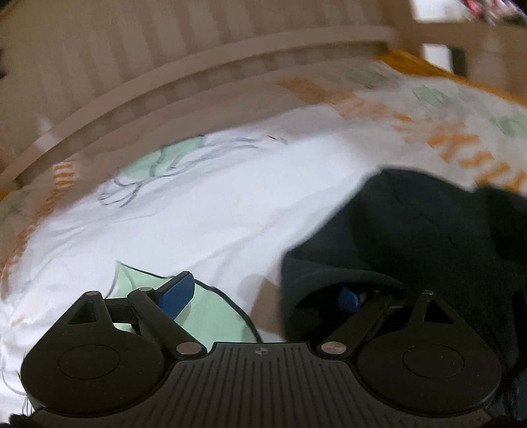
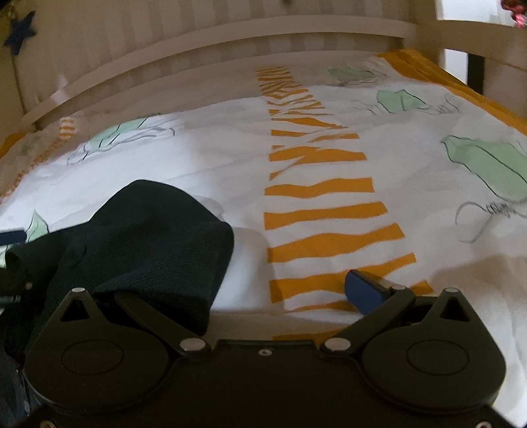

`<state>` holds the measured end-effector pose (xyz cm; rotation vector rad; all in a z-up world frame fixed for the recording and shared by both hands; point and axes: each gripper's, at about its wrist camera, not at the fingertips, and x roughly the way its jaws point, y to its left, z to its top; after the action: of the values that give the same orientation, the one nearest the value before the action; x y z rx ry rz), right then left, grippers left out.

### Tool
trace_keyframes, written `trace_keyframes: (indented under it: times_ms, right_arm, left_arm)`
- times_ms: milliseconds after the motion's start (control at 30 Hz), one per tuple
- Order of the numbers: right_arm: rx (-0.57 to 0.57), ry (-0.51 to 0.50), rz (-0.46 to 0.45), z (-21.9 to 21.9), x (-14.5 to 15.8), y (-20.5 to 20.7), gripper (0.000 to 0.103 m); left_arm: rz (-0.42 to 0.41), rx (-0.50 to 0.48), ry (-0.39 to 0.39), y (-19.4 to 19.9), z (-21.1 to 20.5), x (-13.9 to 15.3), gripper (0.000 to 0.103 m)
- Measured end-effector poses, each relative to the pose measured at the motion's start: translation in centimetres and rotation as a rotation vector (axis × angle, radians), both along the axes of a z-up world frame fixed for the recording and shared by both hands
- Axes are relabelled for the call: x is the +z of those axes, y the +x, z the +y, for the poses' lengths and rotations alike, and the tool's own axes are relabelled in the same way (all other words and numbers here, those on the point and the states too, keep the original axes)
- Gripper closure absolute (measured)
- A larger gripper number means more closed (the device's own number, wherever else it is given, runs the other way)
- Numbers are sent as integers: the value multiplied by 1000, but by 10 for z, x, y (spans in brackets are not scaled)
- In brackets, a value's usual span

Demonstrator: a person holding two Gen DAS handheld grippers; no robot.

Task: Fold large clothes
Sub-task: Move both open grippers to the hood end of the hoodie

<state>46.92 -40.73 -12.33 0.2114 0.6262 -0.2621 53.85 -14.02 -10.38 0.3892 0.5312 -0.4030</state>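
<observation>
A dark knit garment (image 1: 421, 230) lies bunched on the bed at the right of the left wrist view and at the lower left of the right wrist view (image 2: 148, 237). My left gripper (image 1: 263, 293) is open, its jaws spread wide. Its left blue pad (image 1: 176, 293) is bare above the sheet; its right pad (image 1: 349, 296) is draped under a fold of the garment. My right gripper (image 2: 263, 289) is open too. Its right blue pad (image 2: 364, 291) is bare; its left finger is hidden under the garment's edge.
The bed carries a white sheet (image 2: 329, 158) with orange stripes and green prints. A pale wooden slatted rail (image 2: 214, 36) runs along the far side. A bedpost (image 2: 425, 23) stands at the far right corner.
</observation>
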Motion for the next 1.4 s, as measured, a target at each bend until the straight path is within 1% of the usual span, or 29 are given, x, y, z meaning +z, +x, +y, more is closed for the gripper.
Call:
trace_keyframes:
  times_ms: [100, 133, 167, 200, 300, 433, 500, 600, 667, 700, 733, 767, 833, 867, 900, 933, 967, 1000, 1033, 1100, 1133, 1200, 1233, 1267, 1333, 1400]
  right_arm:
    - [17, -32, 8, 1, 4, 6, 1]
    - [22, -51, 5, 3, 7, 8, 1]
    - [27, -64, 1, 3, 10, 9, 1]
    - [34, -75, -3, 4, 14, 10, 1]
    - [53, -106, -23, 7, 26, 16, 1]
    - [77, -114, -64, 10, 42, 26, 1]
    - [57, -126, -61, 7, 45, 33, 1]
    - [58, -134, -23, 2, 42, 43, 1]
    - [68, -151, 2, 3, 38, 47, 1]
    - [76, -155, 15, 4, 36, 48, 1]
    - [87, -153, 25, 4, 34, 48, 1]
    - [97, -146, 27, 5, 32, 48, 1]
    - [109, -132, 21, 6, 32, 46, 1]
    - [106, -132, -2, 6, 35, 43, 1]
    - [102, -134, -32, 5, 39, 39, 1]
    - [92, -132, -74, 3, 45, 33, 1]
    - [80, -122, -113, -1, 49, 27, 1]
    - [75, -106, -130, -4, 51, 22, 1]
    - [82, -94, -125, -7, 49, 21, 1]
    - [105, -103, -60, -11, 41, 26, 1]
    - [122, -112, -8, -13, 32, 28, 1]
    - [157, -118, 77, -18, 18, 33, 1]
    - [171, -118, 115, -21, 10, 34, 1]
    - [175, -107, 121, -23, 6, 32, 1]
    - [171, -57, 108, -30, 6, 28, 1]
    - [188, -23, 90, -35, 12, 24, 1]
  left_arm:
    - [-19, 120, -126, 6, 20, 12, 14]
    - [-10, 143, -169, 9, 29, 16, 14]
    - [-3, 153, -196, 10, 35, 18, 14]
    - [-3, 159, -205, 10, 40, 19, 14]
    - [-1, 165, -177, 6, 49, 16, 14]
    - [92, 211, -122, 14, 57, -3, 13]
    - [103, 205, -100, 13, 55, -8, 13]
    - [61, 154, -23, 8, 42, -10, 14]
    - [9, 104, 31, 4, 32, -11, 14]
    - [-9, 86, 47, 2, 29, -10, 14]
    - [-19, 82, 45, 1, 28, -10, 14]
    - [-27, 92, 32, 1, 29, -8, 14]
    - [-61, 175, -58, 1, 43, 3, 13]
    - [-51, 213, -144, 3, 53, 9, 12]
    - [-23, 235, -228, 7, 62, 13, 12]
    - [6, 252, -280, 9, 70, 15, 11]
    - [28, 252, -273, 11, 71, 13, 11]
    - [38, 242, -231, 12, 71, 10, 11]
    - [44, 221, -167, 12, 69, 4, 11]
    - [83, 182, -89, 12, 66, -7, 11]
    - [117, 163, -64, 13, 66, -12, 11]
    - [150, 135, -36, 15, 69, -15, 11]
    - [154, 120, -23, 14, 68, -14, 11]
    - [150, 100, -4, 13, 68, -11, 11]
    - [118, 47, 50, 9, 66, -5, 12]
    - [68, -33, 105, -2, 68, 6, 12]
